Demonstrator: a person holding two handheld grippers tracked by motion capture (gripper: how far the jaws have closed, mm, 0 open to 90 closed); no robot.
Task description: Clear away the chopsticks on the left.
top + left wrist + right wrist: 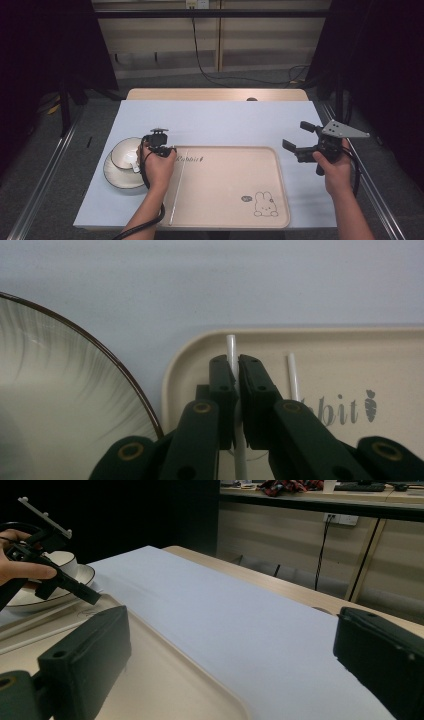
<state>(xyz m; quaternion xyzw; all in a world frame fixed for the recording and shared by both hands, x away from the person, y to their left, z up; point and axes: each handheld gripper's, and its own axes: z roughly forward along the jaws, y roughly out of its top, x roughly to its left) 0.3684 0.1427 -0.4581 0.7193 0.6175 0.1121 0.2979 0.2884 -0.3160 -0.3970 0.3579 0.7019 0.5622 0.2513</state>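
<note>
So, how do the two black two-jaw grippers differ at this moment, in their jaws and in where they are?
The left gripper has its jaws shut on a thin white chopstick at the far left corner of the beige tray; the right gripper has its jaws wide open with nothing between them. The left gripper points down into the tray; the right gripper is held level, off the tray's right edge. Both are black and hand-held.

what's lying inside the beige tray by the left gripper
Two thin white sticks lie near the beige tray's left edge. The left gripper is shut on one of them; its jaws hide that stick's middle. A printed rabbit marks the tray's near right corner.
</note>
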